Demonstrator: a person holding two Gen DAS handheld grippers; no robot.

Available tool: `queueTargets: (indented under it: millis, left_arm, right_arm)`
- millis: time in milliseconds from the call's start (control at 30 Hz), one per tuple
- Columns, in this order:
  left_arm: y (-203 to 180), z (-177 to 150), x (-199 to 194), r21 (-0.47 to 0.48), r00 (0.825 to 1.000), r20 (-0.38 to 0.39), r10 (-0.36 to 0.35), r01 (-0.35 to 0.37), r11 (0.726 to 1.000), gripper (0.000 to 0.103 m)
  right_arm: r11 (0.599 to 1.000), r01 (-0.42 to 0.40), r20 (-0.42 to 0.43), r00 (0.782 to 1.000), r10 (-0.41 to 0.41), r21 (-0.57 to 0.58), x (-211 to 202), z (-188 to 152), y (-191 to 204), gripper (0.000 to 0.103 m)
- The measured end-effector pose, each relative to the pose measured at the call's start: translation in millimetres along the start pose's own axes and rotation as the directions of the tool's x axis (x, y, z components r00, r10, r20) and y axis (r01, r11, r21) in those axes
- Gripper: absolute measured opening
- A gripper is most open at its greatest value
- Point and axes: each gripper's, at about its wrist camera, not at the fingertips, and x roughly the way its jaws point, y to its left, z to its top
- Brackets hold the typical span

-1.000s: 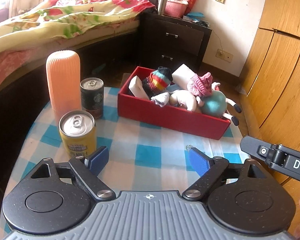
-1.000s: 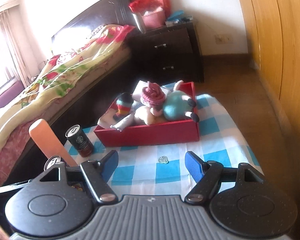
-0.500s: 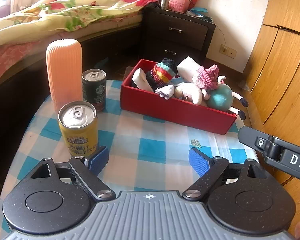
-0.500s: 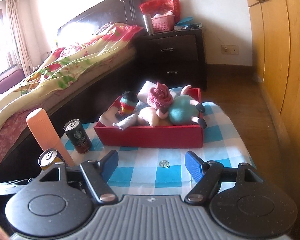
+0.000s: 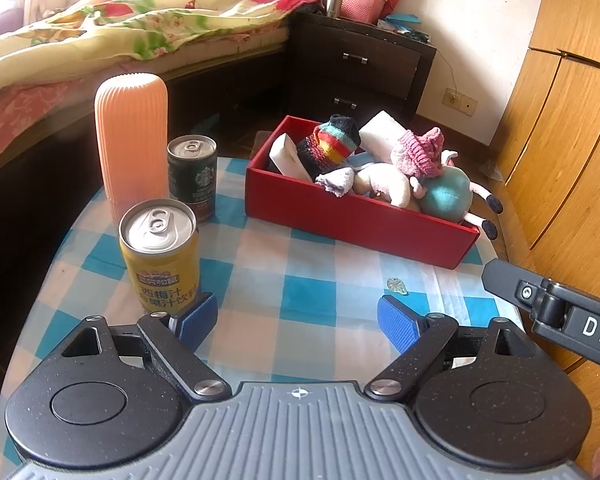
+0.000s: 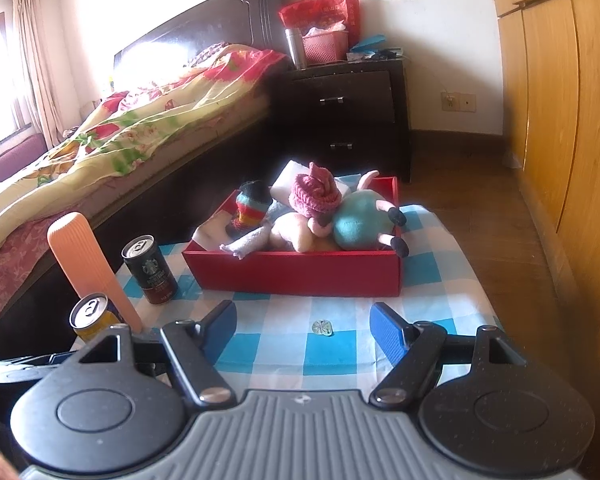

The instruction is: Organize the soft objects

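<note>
Soft things all look gathered in the red box (image 5: 356, 226), which sits at centre frame in both wrist views on the checked cloth (image 5: 300, 300): a striped sock (image 5: 332, 148), a pink knit hat (image 5: 418, 152), a teal plush (image 5: 446, 196) with its dark feet hanging over the box's right end, a cream toy (image 6: 292, 232), and white pieces behind them. What is left on the cloth seems hard — the yellow can (image 5: 160, 248), the dark can (image 5: 192, 178) and the ribbed orange tube (image 5: 131, 140), lined up at left. A small pale speck (image 6: 322, 327) lies in front of the box; I can't tell what it is.

My read is that sorting is about done, so the step in hand is a last tidy. I'd tuck the plush's legs inside the wall, coming in from the right end and pressing lightly so the pile doesn't tip out. I'd keep clear of the cans, since the yellow one stands just beside my left finger.

My left gripper (image 5: 298, 322) stands wide open with nothing between its pads — only cloth below. My right gripper (image 6: 303, 326) is parted somewhat less, also empty, and touches nothing.
</note>
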Motion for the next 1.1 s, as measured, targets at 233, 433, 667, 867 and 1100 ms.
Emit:
queueTargets:
  millis: [233,433,667,867,1100]
  left_arm:
    - [2.3,0.6,0.6,-0.006,1.000,0.004,0.002,-0.002,1.000,0.085]
    - [4.0,0.3,2.4,-0.011,1.000,-0.002,0.007,-0.007,1.000,0.085]
    - [2.6,0.4,2.3,-0.013,1.000,0.001,0.009,-0.009,1.000,0.085]
    - [2.8,0.3,2.7,-0.016,1.000,0.000,0.011,-0.011,1.000,0.085]
    - [2.1,-0.7,4.4,-0.012,1.000,-0.005,0.018,-0.018,1.000,0.085]
  right_arm:
    - [1.000,0.011,-0.001,1.000,-0.011,-0.010,1.9,-0.7,0.4,0.052]
    - [1.000,0.015,-0.012,1.000,-0.015,-0.017,6.1,-1.3,3.4,0.052]
    - [0.999,0.031,-0.017,0.999,-0.031,-0.034,9.1,-3.3,5.6,0.052]
    - [0.999,0.038,-0.012,0.999,-0.039,-0.034,9.4,-3.2,5.1,0.052]
    - [0.997,0.046,-0.017,0.999,-0.047,-0.056,10.6,-6.3,8.8,0.052]
